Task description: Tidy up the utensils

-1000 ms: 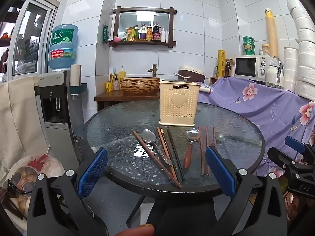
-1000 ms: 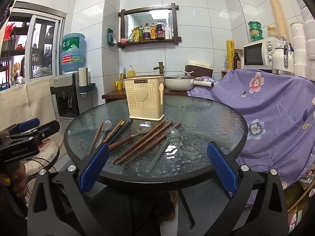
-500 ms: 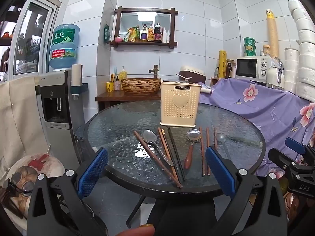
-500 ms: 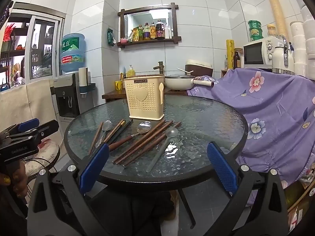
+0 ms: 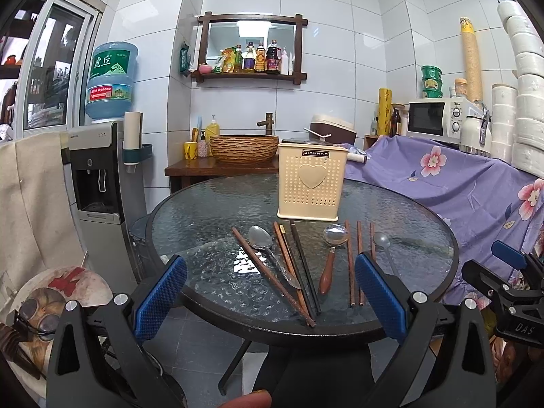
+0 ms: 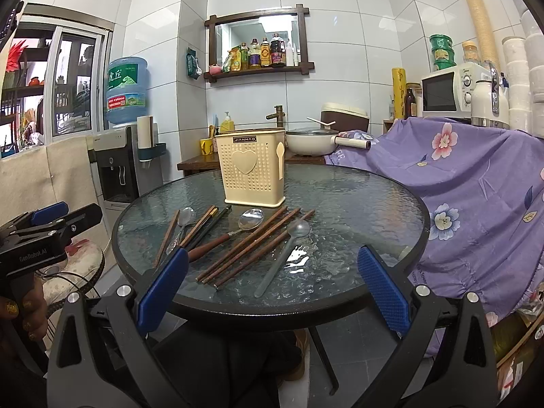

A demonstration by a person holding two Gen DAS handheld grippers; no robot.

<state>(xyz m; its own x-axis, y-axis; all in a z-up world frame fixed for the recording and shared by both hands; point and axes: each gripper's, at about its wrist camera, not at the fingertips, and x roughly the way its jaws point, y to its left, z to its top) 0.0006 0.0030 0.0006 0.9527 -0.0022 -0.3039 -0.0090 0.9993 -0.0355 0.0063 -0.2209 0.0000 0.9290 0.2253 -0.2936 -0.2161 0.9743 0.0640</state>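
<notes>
A cream perforated utensil holder [image 5: 310,187] with a heart stands upright near the middle of the round glass table [image 5: 210,210]; it also shows in the right wrist view [image 6: 253,170]. In front of it lie several brown chopsticks [image 5: 272,272], a metal spoon [image 5: 268,251], a wooden-handled spoon [image 5: 331,255] and a clear-handled spoon [image 6: 284,255]. My left gripper [image 5: 270,297] is open and empty, held off the table's near edge. My right gripper [image 6: 272,285] is open and empty, also short of the near edge.
A water dispenser [image 5: 98,183] stands left of the table. A purple flowered cloth [image 5: 459,187] covers the counter on the right, with a microwave [image 5: 438,117] on it. A basket-style sink [image 5: 243,148] and a white pan [image 6: 311,141] sit behind the table.
Both views have shifted very slightly; the utensils and the holder have not moved. Both grippers stay open.
</notes>
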